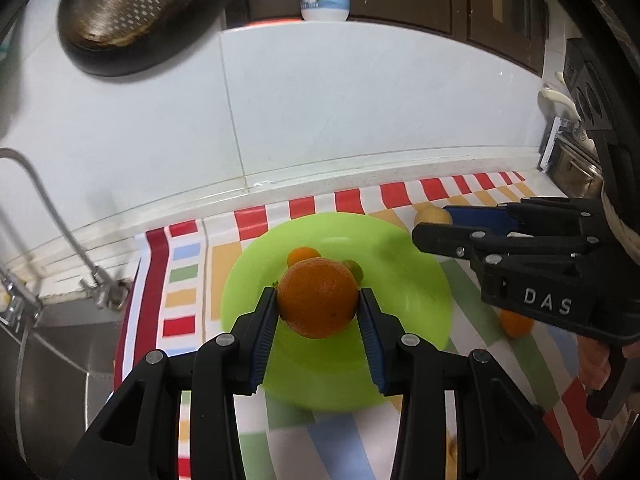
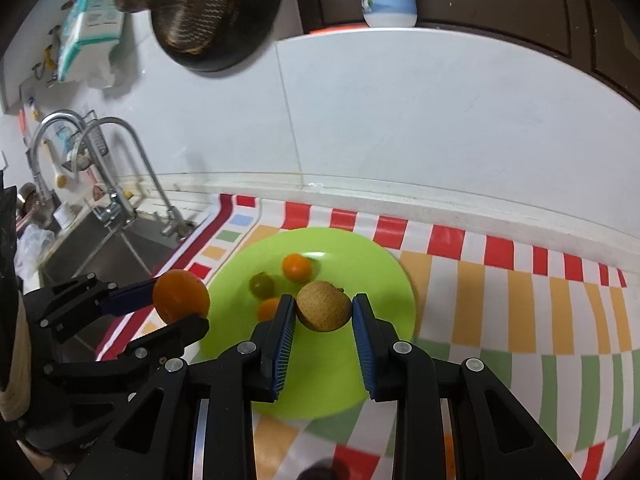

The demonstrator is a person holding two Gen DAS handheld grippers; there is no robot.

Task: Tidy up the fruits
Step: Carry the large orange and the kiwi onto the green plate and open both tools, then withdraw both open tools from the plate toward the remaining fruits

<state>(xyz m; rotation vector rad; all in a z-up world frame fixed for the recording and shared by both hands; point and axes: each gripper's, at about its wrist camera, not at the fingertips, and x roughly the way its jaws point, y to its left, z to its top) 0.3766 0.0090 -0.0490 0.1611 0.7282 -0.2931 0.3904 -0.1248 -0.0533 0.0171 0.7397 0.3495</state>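
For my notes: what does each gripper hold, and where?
Left gripper: orange, pinched at its sides. Right gripper: brown kiwi-like fruit, also at its sides.

Bright fruit on a green plate [image 1: 416, 280]
Orange [image 1: 318, 300] orange, kiwi [image 2: 325, 306] brown; cloth [image 2: 520, 304] checked red, orange, green, white.

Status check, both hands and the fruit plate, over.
Left gripper shut on orange, over green plate. Right gripper shut on kiwi, also over plate. Three small fruits already on it. Nothing blocking.
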